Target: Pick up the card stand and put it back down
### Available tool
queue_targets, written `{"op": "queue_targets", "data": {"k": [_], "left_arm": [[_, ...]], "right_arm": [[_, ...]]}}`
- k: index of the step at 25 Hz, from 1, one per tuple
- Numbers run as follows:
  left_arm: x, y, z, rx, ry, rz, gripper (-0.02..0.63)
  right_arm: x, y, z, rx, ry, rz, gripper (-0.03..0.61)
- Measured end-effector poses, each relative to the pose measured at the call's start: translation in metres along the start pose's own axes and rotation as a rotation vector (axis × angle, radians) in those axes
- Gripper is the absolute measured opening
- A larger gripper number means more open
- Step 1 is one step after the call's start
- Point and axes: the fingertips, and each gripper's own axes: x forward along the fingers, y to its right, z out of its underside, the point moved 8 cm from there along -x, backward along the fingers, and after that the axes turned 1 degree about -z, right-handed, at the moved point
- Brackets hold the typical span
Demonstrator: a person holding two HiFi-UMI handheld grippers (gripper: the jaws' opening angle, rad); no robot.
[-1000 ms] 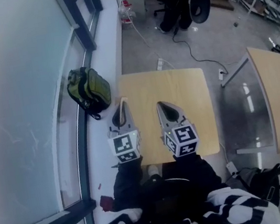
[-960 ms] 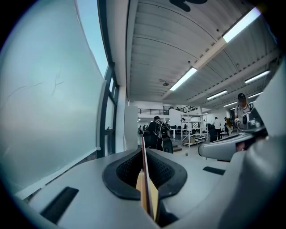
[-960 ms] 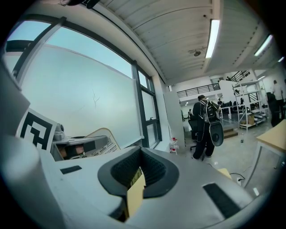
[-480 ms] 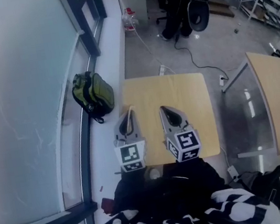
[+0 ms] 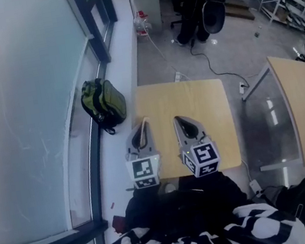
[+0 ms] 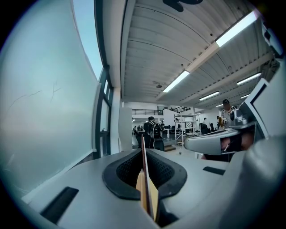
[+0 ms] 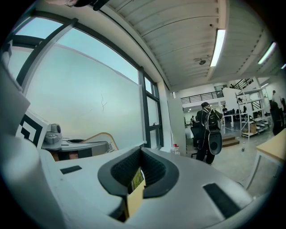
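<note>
Over table (image 5: 207,103), left gripper (image 5: 142,122): clenched; empty
Right gripper (image 5: 177,119): clenched; empty
Hands: hidden beneath marker cubes (image 5: 144,172)

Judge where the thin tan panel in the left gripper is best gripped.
Likely by its two broad faces, coming in edge-on, as the left gripper does: the thin tan panel stands upright between its shut jaws, too slim to pinch across its edges.
</note>
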Motion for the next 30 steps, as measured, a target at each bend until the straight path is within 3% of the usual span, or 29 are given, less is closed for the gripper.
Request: {"op": "queue_targets", "data": {"k": [15,23,30], "left_arm": [[0.002,0.003,0.003,-0.004,0.001,0.037,0.018],[0.001,0.011,-0.004,0.089,0.033,0.092,0.018],[0.004,0.006,0.005,0.065,0.001,0.092,0.018]], "right_arm": [[-0.007,0.003,0.002,-0.030,-0.013,0.017,0.015],[-0.009,0.006,0.002,-0.029,-0.014,0.027,0.015],[-0.012,0.007,0.006,-0.048,-0.013,0.040,0.017]]}}
